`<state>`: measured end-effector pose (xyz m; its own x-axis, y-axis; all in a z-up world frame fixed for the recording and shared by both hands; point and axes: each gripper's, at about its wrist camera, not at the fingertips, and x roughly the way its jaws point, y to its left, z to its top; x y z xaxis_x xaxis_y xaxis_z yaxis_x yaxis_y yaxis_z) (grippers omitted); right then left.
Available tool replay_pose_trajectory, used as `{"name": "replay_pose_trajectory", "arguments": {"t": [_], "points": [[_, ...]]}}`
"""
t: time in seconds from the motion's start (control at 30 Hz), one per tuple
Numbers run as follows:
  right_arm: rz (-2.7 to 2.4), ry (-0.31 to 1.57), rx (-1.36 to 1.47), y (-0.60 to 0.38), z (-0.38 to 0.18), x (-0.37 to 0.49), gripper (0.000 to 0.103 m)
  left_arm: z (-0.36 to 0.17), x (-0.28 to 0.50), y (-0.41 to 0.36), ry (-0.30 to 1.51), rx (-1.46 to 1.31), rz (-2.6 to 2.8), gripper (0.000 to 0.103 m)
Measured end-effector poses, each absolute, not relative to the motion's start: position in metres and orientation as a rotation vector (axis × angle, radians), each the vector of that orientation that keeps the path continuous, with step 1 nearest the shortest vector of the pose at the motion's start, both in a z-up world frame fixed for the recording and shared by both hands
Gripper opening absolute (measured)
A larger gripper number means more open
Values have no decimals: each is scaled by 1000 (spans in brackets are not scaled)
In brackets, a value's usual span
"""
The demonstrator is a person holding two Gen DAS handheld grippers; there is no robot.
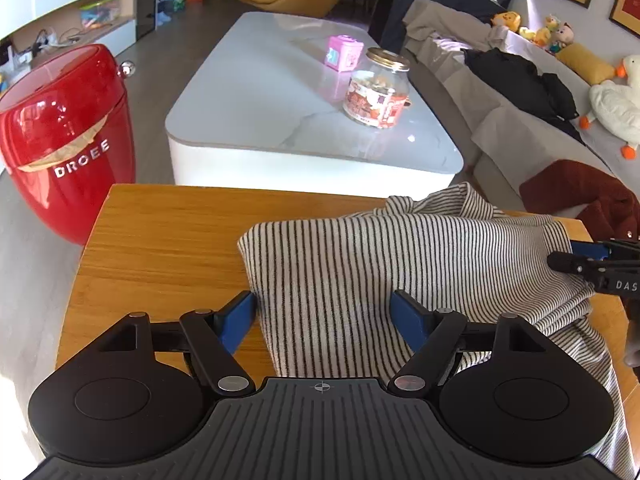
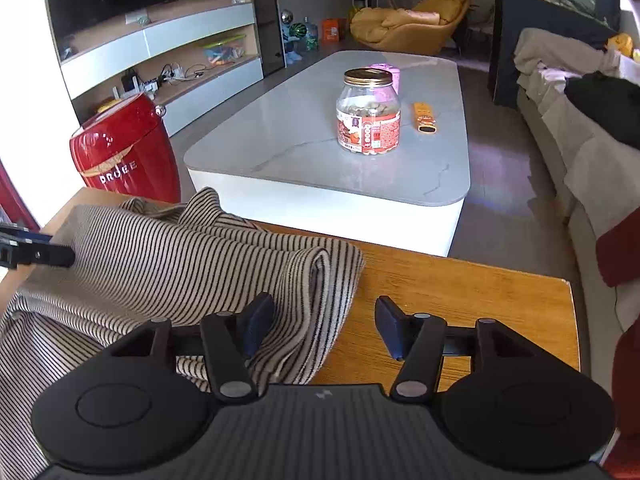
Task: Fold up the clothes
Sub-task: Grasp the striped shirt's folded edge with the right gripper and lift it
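Observation:
A black-and-white striped garment (image 1: 400, 256) lies partly folded on a small wooden table (image 1: 168, 240). My left gripper (image 1: 324, 316) is open, its blue fingers straddling the garment's near left edge just above the cloth. In the right wrist view the same striped garment (image 2: 180, 264) shows a rolled fold at its right end. My right gripper (image 2: 324, 326) is open too; its left finger hangs over that fold and its right finger over bare wooden table (image 2: 460, 292). Each gripper's tip shows at the edge of the other view.
Beyond the wooden table stands a white marble coffee table (image 2: 300, 148) with a snack jar (image 2: 369, 112), a pink box (image 1: 343, 53) and an orange remote (image 2: 424, 117). A red bin (image 1: 64, 136) is at the left. A grey sofa (image 1: 520, 128) with clothes and plush toys runs along the right.

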<state>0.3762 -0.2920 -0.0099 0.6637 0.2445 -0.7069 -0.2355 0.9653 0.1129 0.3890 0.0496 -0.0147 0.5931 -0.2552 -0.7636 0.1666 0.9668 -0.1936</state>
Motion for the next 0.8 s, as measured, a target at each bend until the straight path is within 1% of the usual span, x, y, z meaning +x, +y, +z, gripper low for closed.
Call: {"name": "replay_pose_trajectory", "arguments": {"t": [0.13,0.27,0.37,0.43,0.5,0.57,0.6,0.63,0.67,0.7,0.8], "points": [[275,707,-44,-278,17,375,54,-17,389,52,901,-104,-256,80],[354,707,48,-256,34,404,54,-19,389,55,896,-109,-265,85],[374,744,80,-235,26,435,54,-18,382,64,888,-135,-267,86],[380,782,74,-224,12,451,54,-16,375,73,881,-159,-270,88],[385,821,58,-213,-3,464,54,-14,365,83,872,-187,-276,93],[392,854,34,-203,-18,475,53,-13,354,93,863,-201,-280,94],[402,851,9,-197,-21,474,39,-12,350,98,859,-206,-279,95],[417,832,-17,-191,-22,471,21,-11,347,102,857,-217,-272,95],[430,814,-30,-189,-18,464,10,-10,344,106,854,-229,-264,95],[440,796,-27,-191,-9,451,6,-9,341,111,851,-245,-257,95],[471,744,-17,-197,19,413,6,-4,331,121,833,-288,-257,95]]}}
